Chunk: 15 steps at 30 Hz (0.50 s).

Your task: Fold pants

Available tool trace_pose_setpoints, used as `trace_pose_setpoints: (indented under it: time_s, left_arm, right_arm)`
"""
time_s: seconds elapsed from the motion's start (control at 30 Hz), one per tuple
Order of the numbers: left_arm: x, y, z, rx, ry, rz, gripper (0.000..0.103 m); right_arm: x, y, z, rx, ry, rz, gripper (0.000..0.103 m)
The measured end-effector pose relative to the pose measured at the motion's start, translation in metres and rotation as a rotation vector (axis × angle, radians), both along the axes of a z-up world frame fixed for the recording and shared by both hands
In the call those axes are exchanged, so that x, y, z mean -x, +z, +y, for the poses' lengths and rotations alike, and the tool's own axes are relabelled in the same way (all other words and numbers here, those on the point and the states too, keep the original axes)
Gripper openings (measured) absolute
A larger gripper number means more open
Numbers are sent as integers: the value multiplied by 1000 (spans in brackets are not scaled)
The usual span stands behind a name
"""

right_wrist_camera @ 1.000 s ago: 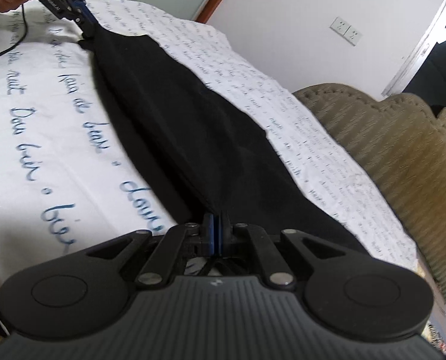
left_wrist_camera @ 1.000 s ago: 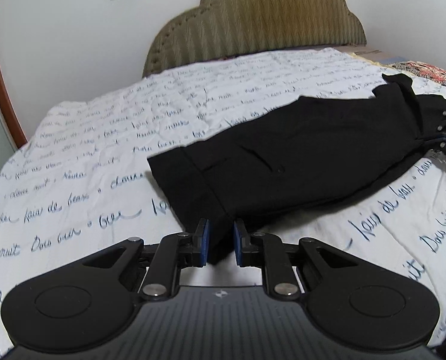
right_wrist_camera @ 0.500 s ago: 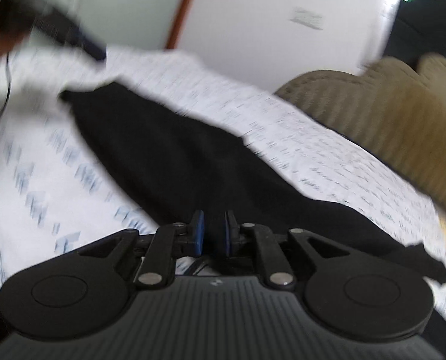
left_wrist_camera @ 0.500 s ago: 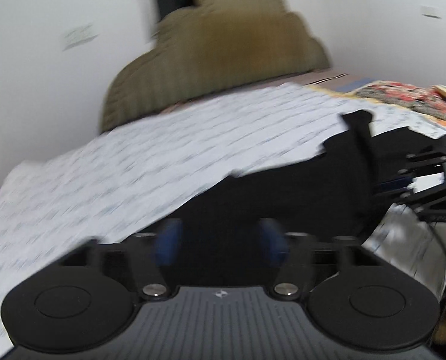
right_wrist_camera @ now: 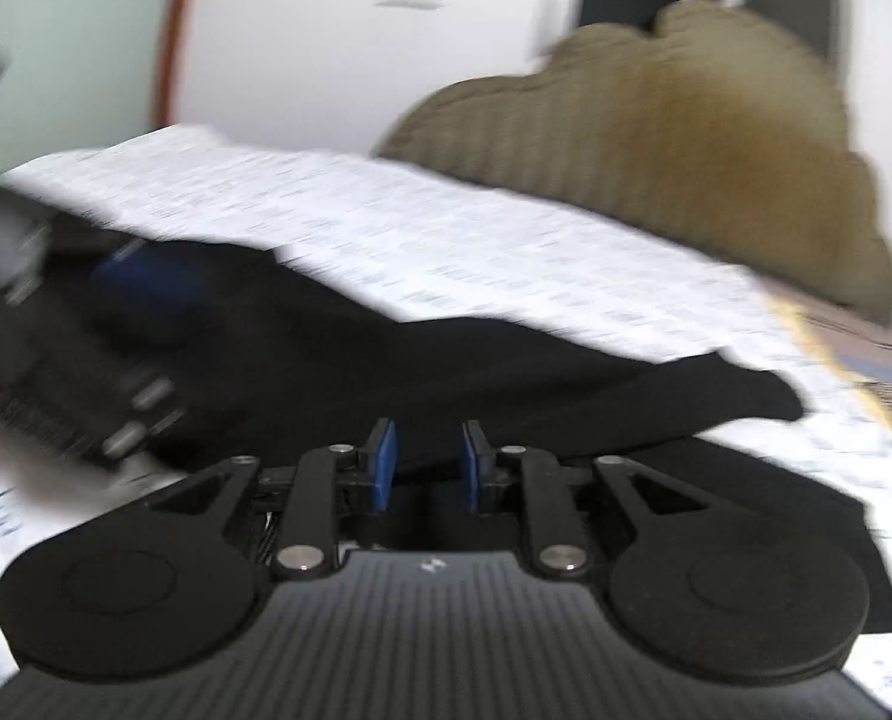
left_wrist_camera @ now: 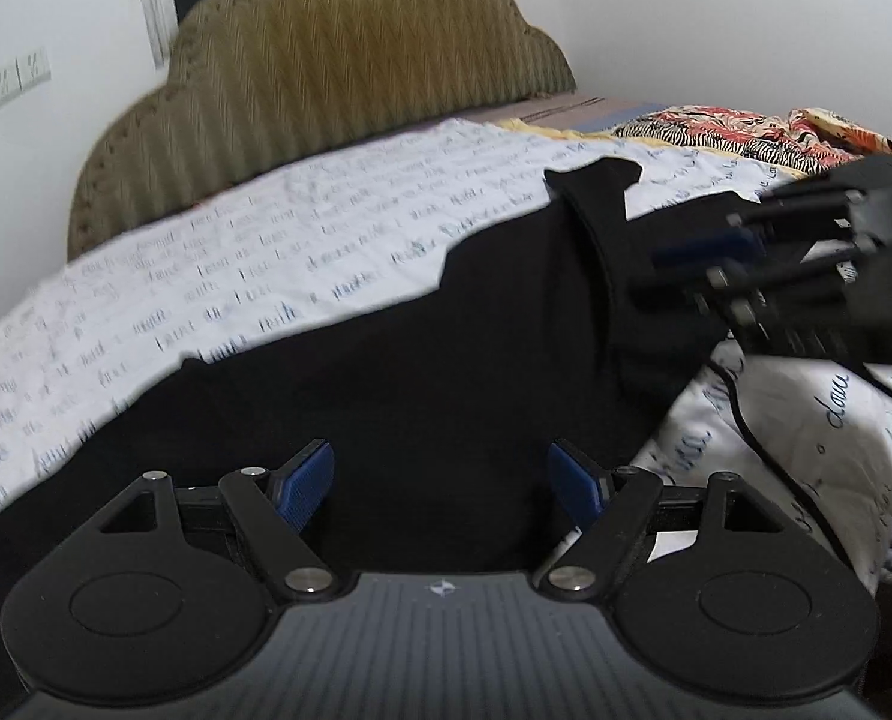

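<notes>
- Pants lie across the frame's middle, long axis left-to-right on the bedsheet.
- My left gripper gapes wide just above them — nearer.
- My right gripper, blurred, seems parted, gripping nothing.

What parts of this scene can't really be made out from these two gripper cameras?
- Near edge of the black pants: left wrist view, hidden behind the left gripper body.
- Other gripper at the left of the right wrist view: smeared by motion blur.
- Script on the bedsheet: right wrist view, blurred, unreadable.
- Patterned cloth: left wrist view, cut off by the picture's edge.
- Right gripper: whether fabric lies between its open jaws is unclear.
</notes>
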<state>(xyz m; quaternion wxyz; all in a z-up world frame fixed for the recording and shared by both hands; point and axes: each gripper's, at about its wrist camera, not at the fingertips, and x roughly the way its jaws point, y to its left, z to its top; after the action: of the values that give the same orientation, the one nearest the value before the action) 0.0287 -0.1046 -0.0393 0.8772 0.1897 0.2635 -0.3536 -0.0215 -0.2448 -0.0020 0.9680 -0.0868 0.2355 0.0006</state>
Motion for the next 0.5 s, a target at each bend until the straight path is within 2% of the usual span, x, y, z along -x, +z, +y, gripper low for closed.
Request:
trace_pose_setpoints:
  time_s: [0.1,0.17,0.23,0.3,0.37,0.43,0.47,0.5]
  left_arm:
    - [2,-5,4,1,16,21,78]
    - [6,-5,6,-7,14,7,78]
    - [10,-6,7,-7,4,-15,78]
    - [12,-8,6,-6,-10,-32,78]
    - [13,-9,5,-5,-15,-34,78]
    - [13,-10,5,6,-22,-18,78]
    - [13,-9,6,13,-23,-12,78]
    - [14,-9,7,16,-24,-11,78]
  right_arm:
    - [-16,2,-9,-44,-72,8,19]
    - [-21,-1,-9,-101,-122,8,24]
    - [-24,-8,-12,-186,-194,-1,49]
    - [-22,-14,-23,-337,-269,0,58]
    - [-28,-26,-36,-478,-287,20,57]
    - [-34,-32,-37,-537,-290,32,54]
    - [-39,-33,-35,-526,-292,32,48]
    - [-44,-35,-32,-497,-297,30,27]
